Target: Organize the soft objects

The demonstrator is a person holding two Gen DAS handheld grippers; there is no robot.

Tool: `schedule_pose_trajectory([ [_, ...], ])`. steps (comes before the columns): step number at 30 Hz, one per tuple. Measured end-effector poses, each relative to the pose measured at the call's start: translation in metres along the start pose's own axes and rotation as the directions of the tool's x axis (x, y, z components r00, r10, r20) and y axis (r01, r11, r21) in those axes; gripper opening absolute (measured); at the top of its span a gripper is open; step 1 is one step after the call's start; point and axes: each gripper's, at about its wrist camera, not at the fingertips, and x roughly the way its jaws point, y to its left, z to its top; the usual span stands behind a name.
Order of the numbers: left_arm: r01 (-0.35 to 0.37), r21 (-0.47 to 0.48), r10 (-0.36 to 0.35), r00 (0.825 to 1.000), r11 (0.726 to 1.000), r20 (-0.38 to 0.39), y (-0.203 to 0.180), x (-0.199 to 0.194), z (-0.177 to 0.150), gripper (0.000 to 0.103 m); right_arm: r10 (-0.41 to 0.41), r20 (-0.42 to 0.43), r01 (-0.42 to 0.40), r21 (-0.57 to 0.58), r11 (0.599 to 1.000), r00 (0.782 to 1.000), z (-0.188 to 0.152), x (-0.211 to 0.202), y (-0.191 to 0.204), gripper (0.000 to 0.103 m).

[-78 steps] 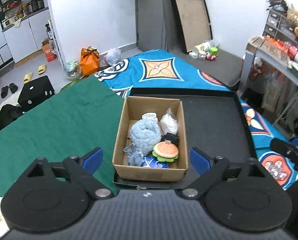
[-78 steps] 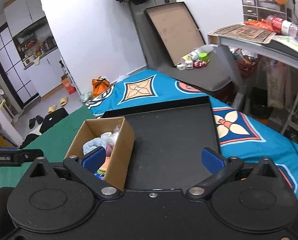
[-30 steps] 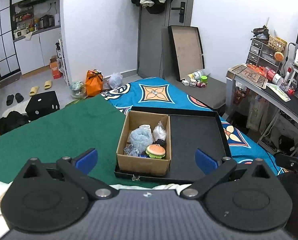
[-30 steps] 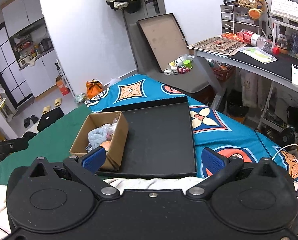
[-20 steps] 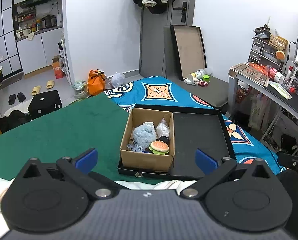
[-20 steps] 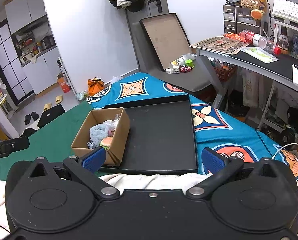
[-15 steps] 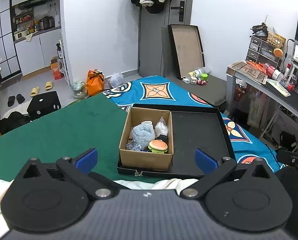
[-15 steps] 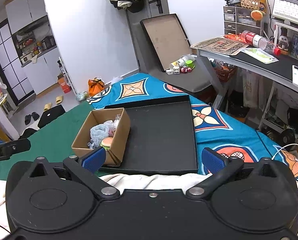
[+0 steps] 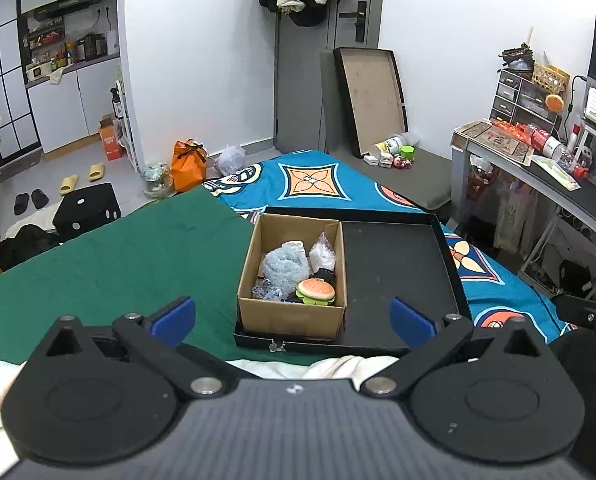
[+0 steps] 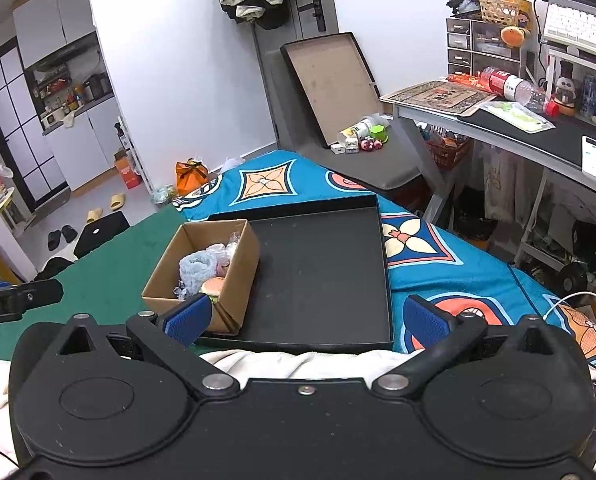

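A cardboard box (image 9: 289, 316) stands in the left part of a black tray (image 9: 402, 268) on the bed. It holds a fluffy light blue item (image 9: 283, 270), a burger-shaped toy (image 9: 315, 291), a clear plastic bag (image 9: 322, 254) and other small things. The box (image 10: 233, 280) and tray (image 10: 322, 268) also show in the right wrist view. My left gripper (image 9: 291, 318) is open and empty, held back from the box. My right gripper (image 10: 306, 320) is open and empty, near the tray's front edge.
A green cloth (image 9: 117, 256) covers the bed left of the tray, a blue patterned cover (image 10: 438, 256) lies to the right. White fabric (image 10: 298, 360) lies at the near edge. A desk (image 10: 518, 132) stands at the right. A tray lid (image 9: 372, 96) leans on the far wall.
Both grippers have pulled back and up from the box and tray since 2.6 s ago. Over the last half second the views hardly shift. Both stay open.
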Motion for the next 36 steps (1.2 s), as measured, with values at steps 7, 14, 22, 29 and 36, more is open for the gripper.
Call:
schedule_pose_trajectory([
  [7, 0.002, 0.003, -0.002, 1.000, 1.000, 0.000, 0.0004, 0.0008, 0.0004, 0.103, -0.003, -0.001, 0.003, -0.001, 1.000, 1.000, 0.0003, 0.0005, 0.0004, 0.103],
  [14, 0.001, 0.003, -0.001, 1.000, 1.000, -0.001, 0.0009, 0.0008, 0.0006, 0.103, -0.006, 0.000, 0.006, -0.002, 1.000, 1.000, 0.0003, 0.0004, 0.0006, 0.103],
  [22, 0.005, 0.004, -0.005, 1.000, 1.000, 0.000, 0.0010, 0.0013, 0.0003, 0.103, -0.017, 0.000, 0.017, -0.003, 1.000, 1.000, -0.0007, -0.0012, 0.0018, 0.103],
  [29, 0.005, 0.010, -0.005, 1.000, 1.000, 0.001, -0.0011, 0.0002, -0.0003, 0.103, -0.015, 0.000, 0.015, -0.004, 1.000, 1.000, -0.0007, -0.0023, 0.0020, 0.103],
  [36, -0.001, 0.010, 0.001, 1.000, 1.000, -0.002, -0.0008, 0.0001, -0.0004, 0.103, -0.024, -0.001, 0.024, -0.003, 1.000, 1.000, -0.0003, -0.0029, 0.0004, 0.103],
])
